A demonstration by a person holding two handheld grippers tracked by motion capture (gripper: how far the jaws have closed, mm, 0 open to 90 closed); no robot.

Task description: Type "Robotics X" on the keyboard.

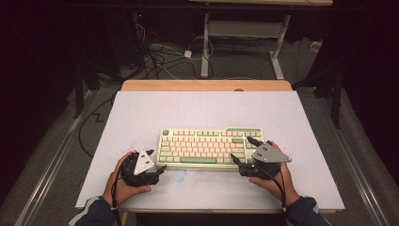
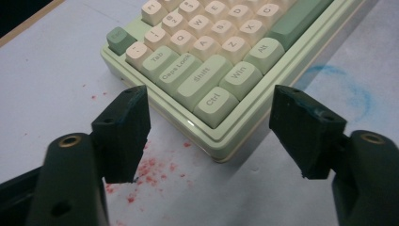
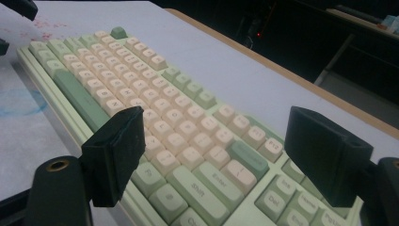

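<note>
1. Dark room all round, cables trailing on the floor behind, and up front a pale bench (image 1: 141, 113) with a wooden strip along its far edge.
2. Centre stage: a green-and-cream keyboard (image 1: 209, 146), lying flat and square to the person, towards the near half of the bench.
3. Left tongs (image 1: 157, 160) sit just off the keyboard's near left corner, jaws apart and holding nothing. In the left gripper view that corner, with its Ctrl key (image 2: 215, 106), pokes in between the two black jaws, though neither jaw touches it.
4. Right tongs (image 1: 243, 149) are at the other end, jaws also wide apart and empty. From the right gripper view one jaw hangs over the keys near the Shift key (image 3: 197, 194) and the other over the far right edge, so the keyboard's right end lies between them.
5. Why this set-up? My read: one pair of tongs at each end is how you would brace a long, flat thing to lift or shift it evenly, and the wide opening gives room to close in on the case.
6. Red specks (image 2: 150, 169) dot the bench by the left corner and a faint blue smear (image 1: 180, 175) marks the bench just in front of the keyboard; neither is in the way.
7. Judgement call: the grip is not yet made, both pairs are lined up and waiting.
</note>
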